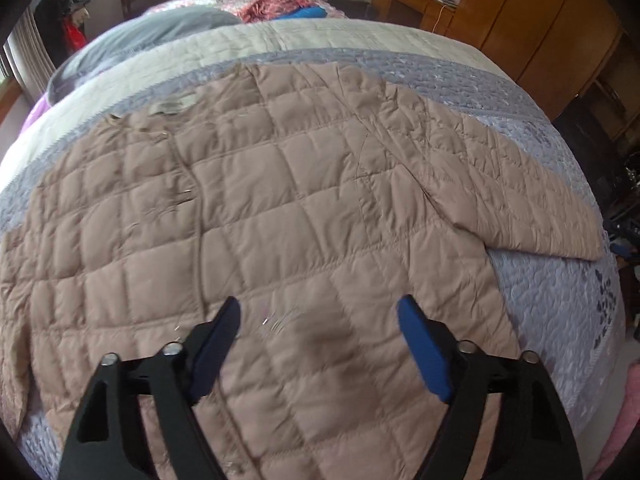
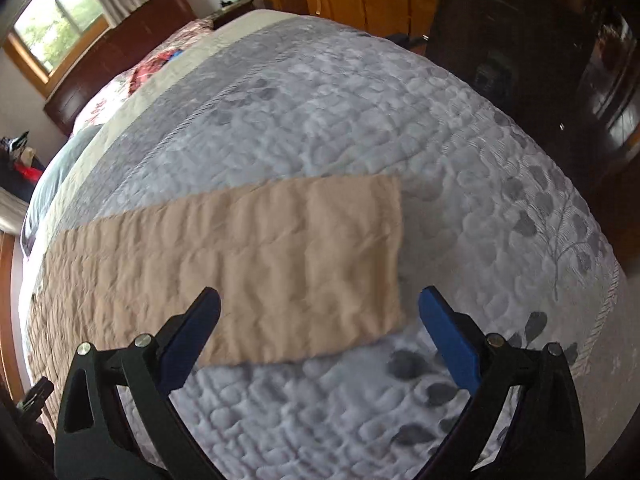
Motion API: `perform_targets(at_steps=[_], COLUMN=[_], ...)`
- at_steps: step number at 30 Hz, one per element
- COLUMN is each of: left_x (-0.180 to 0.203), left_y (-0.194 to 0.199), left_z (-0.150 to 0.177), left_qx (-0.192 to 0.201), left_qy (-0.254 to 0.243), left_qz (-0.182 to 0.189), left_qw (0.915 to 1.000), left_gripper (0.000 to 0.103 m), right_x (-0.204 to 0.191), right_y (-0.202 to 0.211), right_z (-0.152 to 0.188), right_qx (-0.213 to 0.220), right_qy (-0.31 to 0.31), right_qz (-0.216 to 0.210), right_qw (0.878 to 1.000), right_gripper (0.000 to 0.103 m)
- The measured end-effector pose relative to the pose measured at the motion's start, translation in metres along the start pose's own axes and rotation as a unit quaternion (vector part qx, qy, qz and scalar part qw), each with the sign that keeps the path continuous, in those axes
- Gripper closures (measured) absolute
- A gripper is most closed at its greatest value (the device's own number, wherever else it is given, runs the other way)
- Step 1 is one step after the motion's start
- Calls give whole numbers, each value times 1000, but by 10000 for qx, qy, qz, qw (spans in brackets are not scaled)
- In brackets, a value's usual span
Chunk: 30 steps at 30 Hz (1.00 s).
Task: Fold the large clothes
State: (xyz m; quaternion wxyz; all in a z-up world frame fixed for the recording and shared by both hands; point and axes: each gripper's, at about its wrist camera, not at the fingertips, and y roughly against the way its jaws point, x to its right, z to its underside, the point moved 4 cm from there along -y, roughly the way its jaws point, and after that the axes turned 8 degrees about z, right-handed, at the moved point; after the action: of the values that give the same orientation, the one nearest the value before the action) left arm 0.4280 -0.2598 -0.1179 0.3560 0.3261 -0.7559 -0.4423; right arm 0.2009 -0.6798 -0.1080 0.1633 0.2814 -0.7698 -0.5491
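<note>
A beige quilted jacket (image 1: 256,208) lies spread flat on the bed, front up, with one sleeve (image 1: 520,192) stretched out to the right. My left gripper (image 1: 320,312) is open and empty, hovering over the jacket's lower body. In the right wrist view the same sleeve (image 2: 280,256) lies flat across the lilac bedspread, its cuff end at the right. My right gripper (image 2: 320,304) is open and empty, hovering just above the sleeve's near edge by the cuff.
The bed has a lilac quilted bedspread (image 2: 400,120) and a cream blanket (image 1: 280,40) further up, with grey and red bedding (image 1: 276,6) near the dark headboard. Wooden wardrobes (image 1: 540,20) and a desk stand to the right. A window (image 2: 52,24) is at the far left.
</note>
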Motion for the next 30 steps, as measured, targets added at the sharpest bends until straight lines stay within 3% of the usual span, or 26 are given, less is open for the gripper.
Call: perform_targets(at_steps=[6, 8, 10, 12, 14, 15, 16, 19, 22, 23, 27, 30], left_x=[-4, -8, -11, -12, -15, -19, -22, -29, -35, -38, -45, -49], left_y=[-33, -42, -45, -46, -43, -42, -40, -35, -37, -36, -23, -12], left_z=[-22, -27, -30, -31, -30, -30, -28, -21, -17, -14, -6, 0], left_qx=[-98, -136, -20, 74, 162, 176, 189, 195, 243, 272, 312, 380], left_qy=[189, 295, 330, 323, 412, 454, 499, 594, 614, 621, 621, 581], left_qz=[212, 271, 277, 306, 340, 346, 376, 618, 680, 698, 734, 733], left_qw=[9995, 9991, 9991, 9990, 9984, 9982, 9979, 9961, 9955, 9952, 9949, 9949], left_gripper=[31, 34, 36, 39, 50, 54, 61, 63, 66, 67, 67, 67], right_x=[18, 16, 12, 5, 1, -3, -6, -15, -17, -21, -60, -131], right_y=[-36, -44, -49, -47, -45, -44, -41, -26, -38, -39, 13, 63], right_z=[-10, -11, -12, -13, -15, -14, -14, -13, -7, -7, -2, 11], right_qx=[-376, -471, -441, -340, -369, -411, -394, -46, -223, -238, 227, 546], right_qy=[-93, -64, -11, 134, 131, 126, 142, 279, 265, 173, 185, 1001], right_qz=[-240, -334, -278, -223, -526, -766, -879, -1008, -412, -489, -1700, -2112], right_qw=[9990, 9983, 9986, 9991, 9978, 9961, 9952, 9945, 9986, 9984, 9850, 9708], right_gripper=[8, 28, 29, 48, 91, 95, 95, 95, 97, 97, 98, 98])
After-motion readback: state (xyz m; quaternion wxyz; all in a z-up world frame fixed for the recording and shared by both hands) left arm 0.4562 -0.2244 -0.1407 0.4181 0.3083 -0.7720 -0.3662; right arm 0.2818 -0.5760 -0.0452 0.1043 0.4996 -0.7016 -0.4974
